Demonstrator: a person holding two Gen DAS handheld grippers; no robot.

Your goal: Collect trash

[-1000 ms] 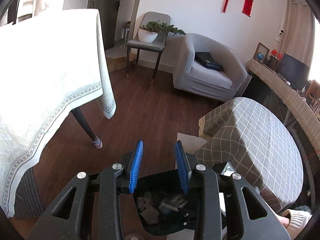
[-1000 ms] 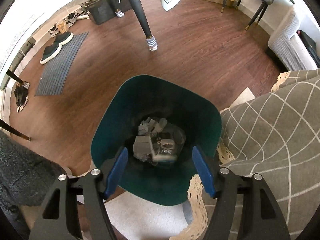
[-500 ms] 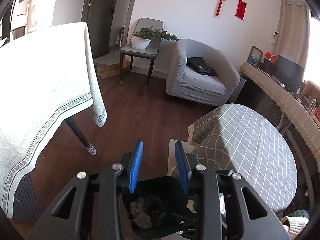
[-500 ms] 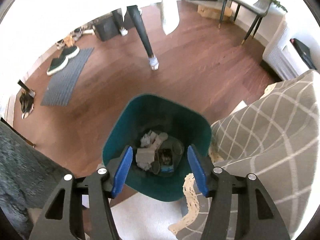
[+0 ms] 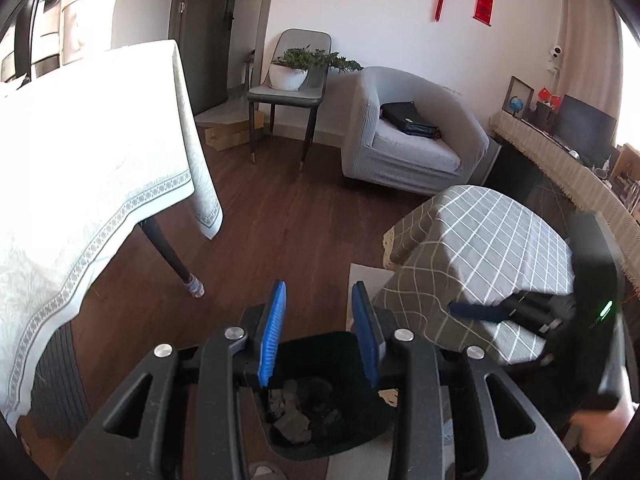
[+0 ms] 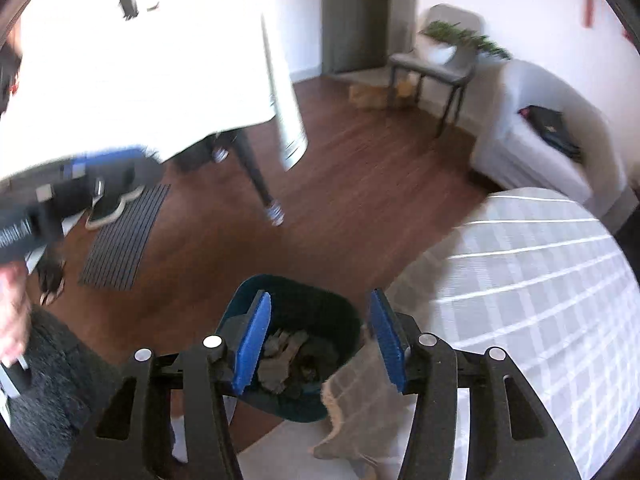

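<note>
A dark teal trash bin (image 5: pixel 320 344) stands on the wooden floor beside a low table, with crumpled grey scraps (image 5: pixel 290 420) at its bottom. My left gripper (image 5: pixel 319 300) hangs above the bin's far rim. Its jaws are opening slightly and nothing is between the blue pads. In the right wrist view the bin (image 6: pixel 344 320) and the scraps (image 6: pixel 288 360) lie below my right gripper (image 6: pixel 320 300). Its jaws are closing and they are empty. Each gripper also shows blurred in the other's view: the right gripper (image 5: pixel 500 310) and the left gripper (image 6: pixel 80 176).
A low table with a grey checked cloth (image 5: pixel 500 248) stands right of the bin, with a pale rug (image 5: pixel 368 276) under it. A white-clothed dining table (image 5: pixel 80 160) and its leg (image 5: pixel 172 256) are on the left. An armchair (image 5: pixel 400 148), a chair with a plant (image 5: pixel 292 84) and a doormat with shoes (image 6: pixel 120 236) stand farther off.
My right gripper has risen well above the bin and tilted up toward the room, and its jaws have narrowed. The left gripper shifted a little. The right gripper now shows in the left view.
</note>
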